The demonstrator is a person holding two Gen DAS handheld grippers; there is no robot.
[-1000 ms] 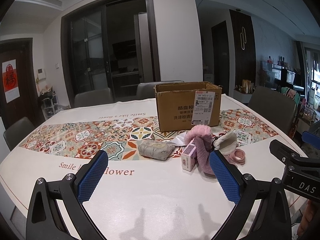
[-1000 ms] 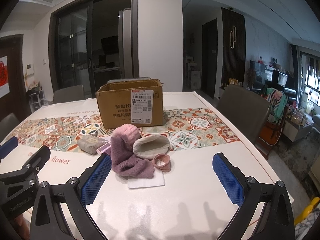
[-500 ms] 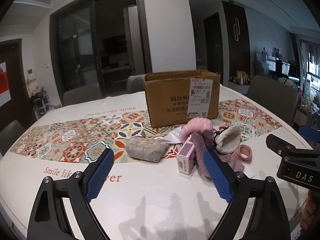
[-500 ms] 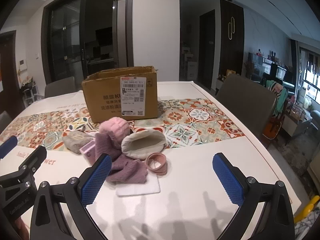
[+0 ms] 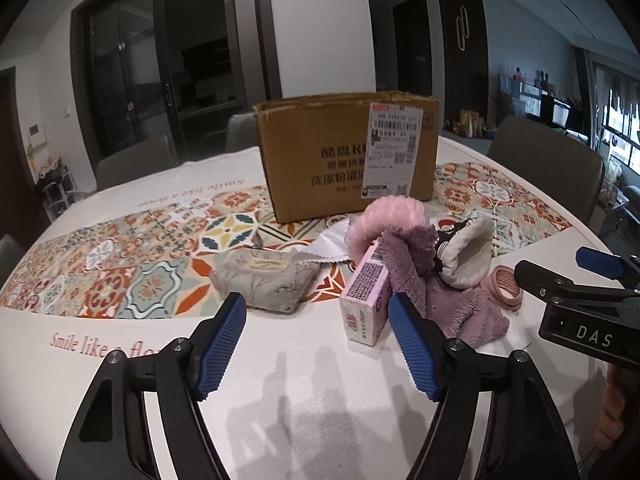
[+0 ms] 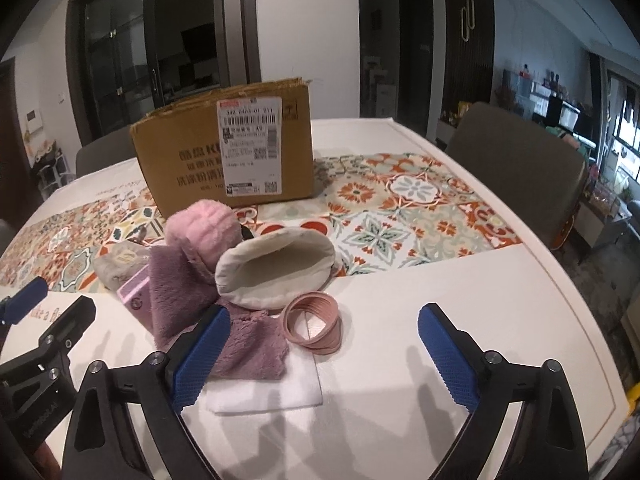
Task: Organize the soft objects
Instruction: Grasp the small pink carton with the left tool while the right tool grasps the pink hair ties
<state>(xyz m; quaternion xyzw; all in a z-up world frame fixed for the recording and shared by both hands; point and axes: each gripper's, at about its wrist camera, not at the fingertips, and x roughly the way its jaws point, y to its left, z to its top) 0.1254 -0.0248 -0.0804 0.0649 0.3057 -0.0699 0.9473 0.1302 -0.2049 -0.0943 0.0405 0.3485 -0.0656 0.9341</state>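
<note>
both tongs apart, gripping nothing, just been narrowing: left gripper [image 5: 316, 340] toward grey pouch [image 5: 266, 280] at 11 o'clock, right gripper [image 6: 324, 354] toward pink hair ties [image 6: 314, 324] at 12, presumably sizing for pickups; cardboard box [image 6: 224, 156] waiting behind.

Dim indoor light, daylight from windows [image 5: 616, 120] far right of the cardboard box [image 5: 344, 160], soft multiple shadows on the tablecloth [image 6: 400, 420] below it, heavy fisheye bending, black vignetted corners, sharp focus.

I am seeing bare table [image 6: 420, 364] lying before my grippers, while the box [image 6: 192, 168] is blocking behind the pile [image 6: 240, 264].
</note>
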